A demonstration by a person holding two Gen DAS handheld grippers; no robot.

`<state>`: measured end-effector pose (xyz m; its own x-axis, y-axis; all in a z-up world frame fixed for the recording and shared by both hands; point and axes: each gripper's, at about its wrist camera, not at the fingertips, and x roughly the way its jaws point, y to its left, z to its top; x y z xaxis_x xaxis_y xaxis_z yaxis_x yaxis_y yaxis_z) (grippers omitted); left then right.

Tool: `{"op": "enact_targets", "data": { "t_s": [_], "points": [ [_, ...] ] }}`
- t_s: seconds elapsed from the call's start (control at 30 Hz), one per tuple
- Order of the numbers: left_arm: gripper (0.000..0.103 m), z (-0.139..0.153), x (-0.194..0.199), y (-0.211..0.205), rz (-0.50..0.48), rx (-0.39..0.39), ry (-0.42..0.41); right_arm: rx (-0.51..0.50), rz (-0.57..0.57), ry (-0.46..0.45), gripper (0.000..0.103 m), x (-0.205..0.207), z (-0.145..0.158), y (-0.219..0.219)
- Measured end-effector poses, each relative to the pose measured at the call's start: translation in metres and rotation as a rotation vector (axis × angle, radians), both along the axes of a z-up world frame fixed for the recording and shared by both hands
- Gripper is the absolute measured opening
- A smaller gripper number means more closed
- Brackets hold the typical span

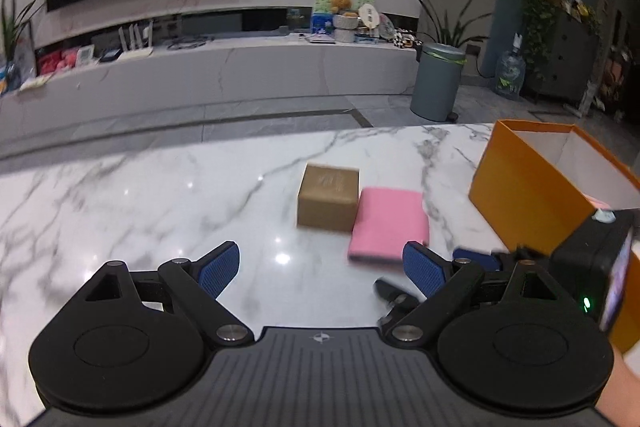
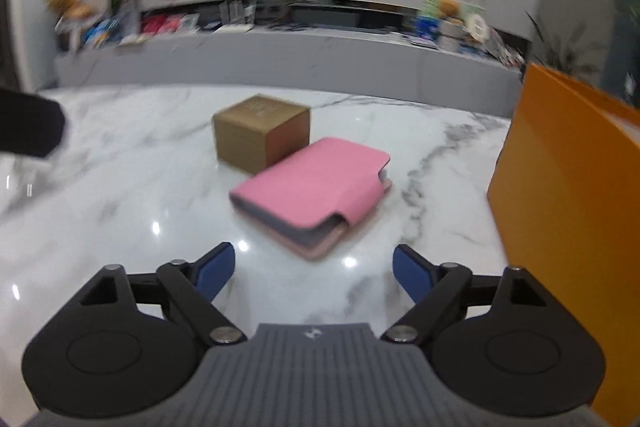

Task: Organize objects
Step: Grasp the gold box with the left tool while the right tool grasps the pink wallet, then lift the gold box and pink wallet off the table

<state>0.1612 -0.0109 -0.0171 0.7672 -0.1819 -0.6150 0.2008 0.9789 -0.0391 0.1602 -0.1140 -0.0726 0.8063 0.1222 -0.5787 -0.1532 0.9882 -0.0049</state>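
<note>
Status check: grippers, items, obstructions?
Left gripper open, empty. Right gripper open, empty. Pink wallet against brown box on table, orange box open at right. Path clear.

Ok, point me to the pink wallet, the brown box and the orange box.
pink wallet [image 2: 316, 187], right wrist view, middle of its top cover.
brown box [image 2: 260, 113], right wrist view, top face.
orange box [image 1: 520, 187], left wrist view, outer side wall.

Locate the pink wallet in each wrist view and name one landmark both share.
Left wrist: pink wallet right of centre, on the marble table.
Right wrist: pink wallet at centre.
Shared landmark: brown cardboard box, just behind the wallet on its left in both.
</note>
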Motion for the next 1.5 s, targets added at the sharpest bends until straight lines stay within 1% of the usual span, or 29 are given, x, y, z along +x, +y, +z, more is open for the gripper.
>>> {"op": "enact_targets", "data": {
  "t_s": [0.07,0.1,0.17,0.27,0.4,0.43,0.47,0.5,0.57,0.6,0.67,0.7,0.73,0.77,0.83,0.9,0.97,1.1,1.13,1.17,1.2,1.23,1.3,1.33,1.4,1.47,1.5],
  "points": [
    [0.103,-0.003,0.026,-0.011,-0.026,0.026,0.012,0.063,-0.067,0.026,0.09,0.011,-0.001,0.003],
    [0.103,-0.006,0.039,-0.015,-0.042,0.035,0.024,0.087,-0.099,0.038,0.092,0.014,-0.002,0.004],
    [0.103,-0.012,0.064,-0.025,-0.052,0.056,0.044,0.124,-0.139,0.033,0.093,0.019,-0.002,0.007],
    [0.103,-0.024,0.094,-0.036,-0.072,0.074,0.089,0.113,-0.182,0.029,0.093,0.025,-0.003,0.012],
    [0.103,-0.042,0.122,-0.046,-0.047,0.112,0.137,0.116,-0.215,0.026,0.093,0.03,-0.003,0.012],
    [0.1,-0.044,0.126,-0.045,-0.05,0.113,0.15,0.113,-0.221,0.026,0.093,0.032,-0.004,0.012],
    [0.09,-0.046,0.131,-0.045,-0.052,0.119,0.165,0.116,-0.224,0.025,0.094,0.034,-0.004,0.011],
    [0.088,-0.048,0.135,-0.046,-0.053,0.136,0.18,0.119,-0.221,0.024,0.094,0.036,-0.004,0.01],
    [0.077,-0.053,0.142,-0.044,-0.05,0.17,0.218,0.129,-0.219,0.021,0.094,0.04,-0.004,0.009],
    [0.076,-0.055,0.145,-0.042,-0.05,0.172,0.232,0.131,-0.221,0.019,0.093,0.042,-0.004,0.008],
    [0.071,-0.058,0.145,-0.035,-0.047,0.142,0.251,0.135,-0.237,0.016,0.093,0.047,-0.004,0.008],
    [0.071,-0.059,0.144,-0.031,-0.044,0.124,0.253,0.136,-0.244,0.015,0.092,0.049,-0.004,0.008],
    [0.067,-0.058,0.143,-0.029,-0.046,0.118,0.251,0.137,-0.248,0.012,0.09,0.051,-0.004,0.008],
    [0.067,-0.057,0.141,-0.028,-0.041,0.123,0.249,0.139,-0.25,0.007,0.087,0.052,-0.004,0.008],
    [0.067,-0.055,0.139,-0.023,-0.028,0.128,0.248,0.139,-0.253,0.003,0.083,0.052,-0.004,0.008],
    [0.067,-0.054,0.136,-0.016,-0.015,0.122,0.249,0.148,-0.247,-0.005,0.071,0.05,-0.003,0.007],
    [0.067,-0.053,0.131,-0.009,-0.008,0.112,0.247,0.141,-0.244,-0.01,0.061,0.046,-0.003,0.007],
    [0.067,-0.051,0.124,0.007,0.01,0.112,0.245,0.122,-0.221,-0.004,0.049,0.039,-0.002,0.003],
    [0.067,-0.051,0.123,0.011,0.02,0.11,0.244,0.116,-0.226,-0.001,0.05,0.036,-0.001,0.003],
    [0.067,-0.051,0.123,0.014,0.034,0.107,0.242,0.118,-0.236,0.002,0.062,0.035,0.0,0.001],
    [0.067,-0.051,0.122,0.018,0.051,0.101,0.24,0.122,-0.251,0.008,0.076,0.036,-0.001,-0.001],
    [0.067,-0.051,0.122,0.023,0.067,0.095,0.238,0.131,-0.27,0.016,0.079,0.037,0.0,-0.002],
    [0.067,-0.051,0.119,0.03,0.088,0.09,0.233,0.167,-0.317,0.029,0.079,0.04,0.003,-0.005],
    [0.067,-0.051,0.118,0.034,0.09,0.088,0.232,0.185,-0.345,0.034,0.08,0.043,0.006,-0.006],
    [0.067,-0.051,0.114,0.041,0.092,0.083,0.231,0.207,-0.402,0.04,0.088,0.048,0.013,-0.004],
    [0.067,-0.051,0.11,0.048,0.083,0.081,0.23,0.221,-0.45,0.04,0.091,0.058,0.018,0.003],
    [0.067,-0.051,0.107,0.051,0.083,0.081,0.23,0.211,-0.476,0.041,0.091,0.063,0.019,0.008]
  ]
}}
